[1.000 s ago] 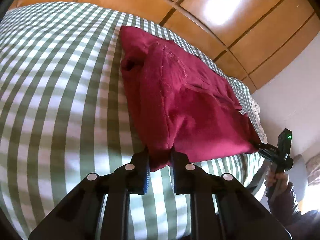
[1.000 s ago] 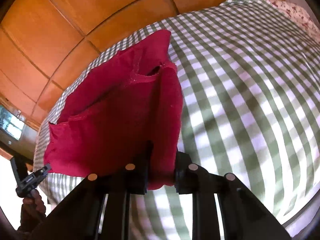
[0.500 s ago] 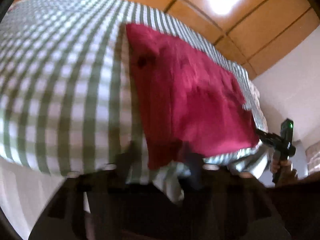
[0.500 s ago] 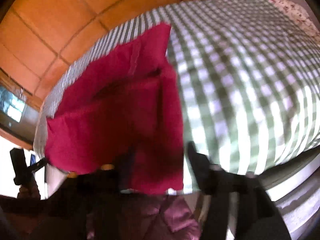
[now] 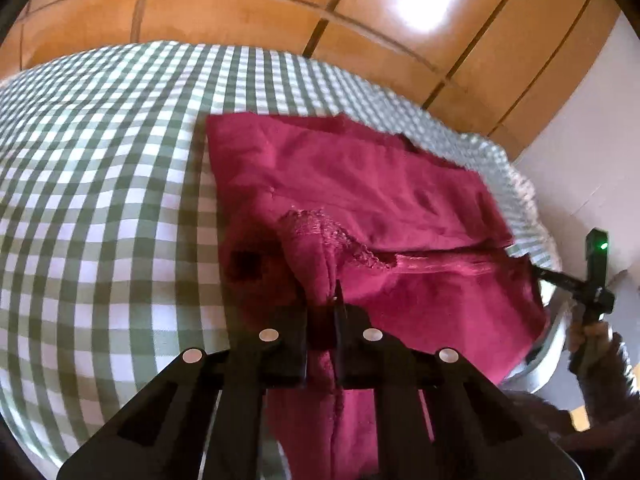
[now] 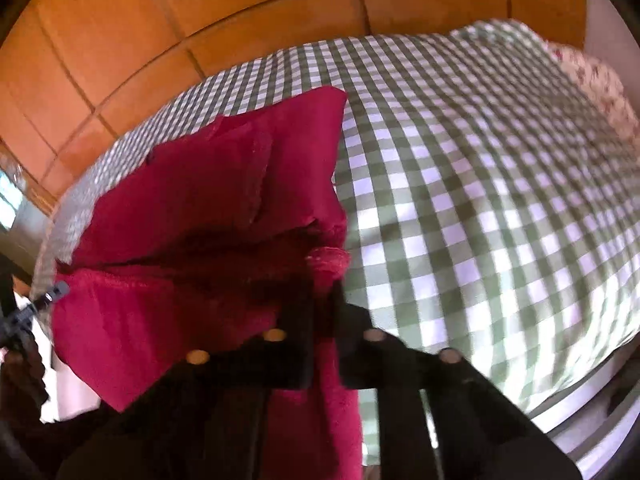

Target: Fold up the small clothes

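A dark red garment (image 5: 360, 200) lies partly on a green-and-white checked bed (image 5: 100, 200). Its near edge is lifted off the bed and doubled over the rest. My left gripper (image 5: 322, 316) is shut on one near corner of the garment. My right gripper (image 6: 322, 320) is shut on the other near corner of the garment (image 6: 208, 216). The right gripper also shows at the right edge of the left wrist view (image 5: 560, 278), and the left gripper shows at the left edge of the right wrist view (image 6: 50, 296). Cloth hangs down below both grippers.
A wooden panelled wall (image 5: 280, 4) rises behind the bed. A floral pillow (image 6: 592, 76) lies at the bed's far right corner. The bed's near edge (image 6: 580, 396) runs below my right gripper. A white wall (image 5: 580, 140) stands to the right.
Both grippers have risen and moved forward over the bed, carrying the garment's near edge up and over the rest. The cloth now folds between them.
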### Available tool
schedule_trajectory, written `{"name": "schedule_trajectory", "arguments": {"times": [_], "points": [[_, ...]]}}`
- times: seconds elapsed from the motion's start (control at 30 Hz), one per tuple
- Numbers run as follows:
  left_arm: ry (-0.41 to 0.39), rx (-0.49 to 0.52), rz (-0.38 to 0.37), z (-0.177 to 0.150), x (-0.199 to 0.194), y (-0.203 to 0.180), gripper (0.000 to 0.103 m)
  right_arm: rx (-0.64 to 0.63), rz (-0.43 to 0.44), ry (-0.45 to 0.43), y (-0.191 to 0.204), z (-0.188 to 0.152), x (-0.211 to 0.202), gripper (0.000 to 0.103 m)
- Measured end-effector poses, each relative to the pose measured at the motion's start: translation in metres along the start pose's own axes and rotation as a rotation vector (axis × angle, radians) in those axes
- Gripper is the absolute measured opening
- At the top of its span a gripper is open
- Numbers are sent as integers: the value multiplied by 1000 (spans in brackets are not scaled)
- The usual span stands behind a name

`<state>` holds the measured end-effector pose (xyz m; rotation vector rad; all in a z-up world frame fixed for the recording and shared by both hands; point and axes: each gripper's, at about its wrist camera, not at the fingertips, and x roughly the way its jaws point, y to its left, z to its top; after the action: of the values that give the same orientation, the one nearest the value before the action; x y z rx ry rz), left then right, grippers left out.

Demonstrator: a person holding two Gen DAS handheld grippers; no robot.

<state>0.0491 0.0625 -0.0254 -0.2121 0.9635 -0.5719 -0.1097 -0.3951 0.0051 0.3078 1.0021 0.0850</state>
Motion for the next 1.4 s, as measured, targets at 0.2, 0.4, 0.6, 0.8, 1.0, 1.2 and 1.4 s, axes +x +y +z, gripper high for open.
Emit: {"name": "schedule_trajectory", "arguments": {"times": [0.2, 0.4, 0.6, 0.8, 1.0, 1.2, 1.4], "points": [[-90, 41, -29, -3, -48, -7, 8, -48, 73, -115, 15, 20, -51, 5], [-171, 66, 10, 28, -53, -6, 8, -71, 72, -202, 31, 77, -38, 5], [-218, 37, 58, 85, -22, 8, 7, -16, 37, -214, 32, 136, 11, 4], [-210, 16, 114, 128, 23, 18, 7, 63, -5, -213, 24, 171, 58, 4], [-133, -3, 216, 148, 80, 31, 7, 91, -119, -117, 14, 182, 128, 4], [-43, -23, 284, 140, 107, 41, 18, 73, -156, -106, 13, 176, 139, 26], [-198, -55, 322, 130, 54, 31, 43, -9, -70, -202, 54, 160, 95, 40]]}}
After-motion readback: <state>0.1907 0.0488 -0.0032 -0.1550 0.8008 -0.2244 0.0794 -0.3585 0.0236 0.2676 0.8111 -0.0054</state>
